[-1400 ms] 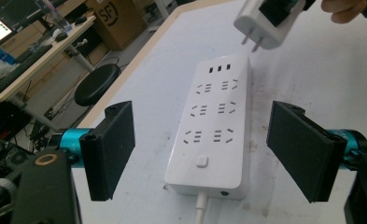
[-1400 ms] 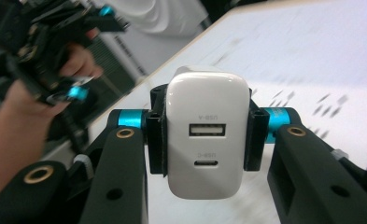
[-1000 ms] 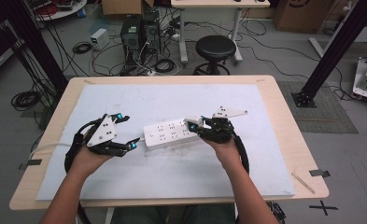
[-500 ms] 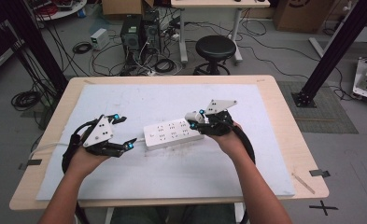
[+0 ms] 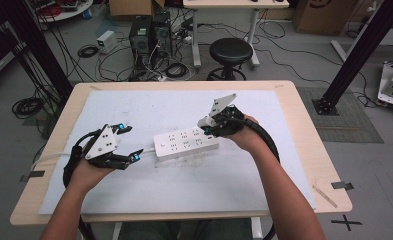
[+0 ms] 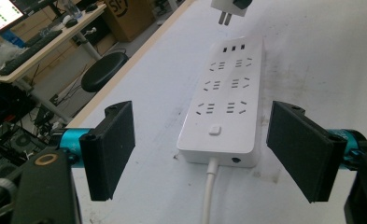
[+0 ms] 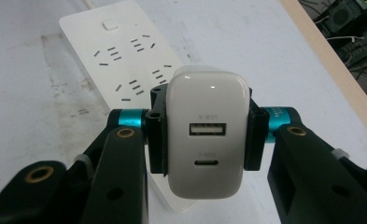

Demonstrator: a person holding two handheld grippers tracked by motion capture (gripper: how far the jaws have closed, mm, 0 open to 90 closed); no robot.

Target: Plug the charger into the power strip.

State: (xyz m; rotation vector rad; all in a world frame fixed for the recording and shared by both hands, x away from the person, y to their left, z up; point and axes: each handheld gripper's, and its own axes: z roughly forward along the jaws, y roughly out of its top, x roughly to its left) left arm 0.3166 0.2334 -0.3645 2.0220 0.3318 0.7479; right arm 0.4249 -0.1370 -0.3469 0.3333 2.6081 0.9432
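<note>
Left gripper (image 5: 126,145), lower left of the high view: fingers spread wide, nothing between them, aimed at the near end of the strip (image 5: 186,143), probably to steady it. Strip: mid-frame on the bench (image 5: 304,165), flat, cord (image 6: 210,196) trailing toward the camera in the left gripper view. Right gripper (image 5: 204,125), right of centre: fingers clamped on the charger (image 7: 206,140), raised above the strip's far end. Left gripper view shows its prongs (image 6: 224,17) clear of the sockets; right gripper view shows its USB face.
</note>
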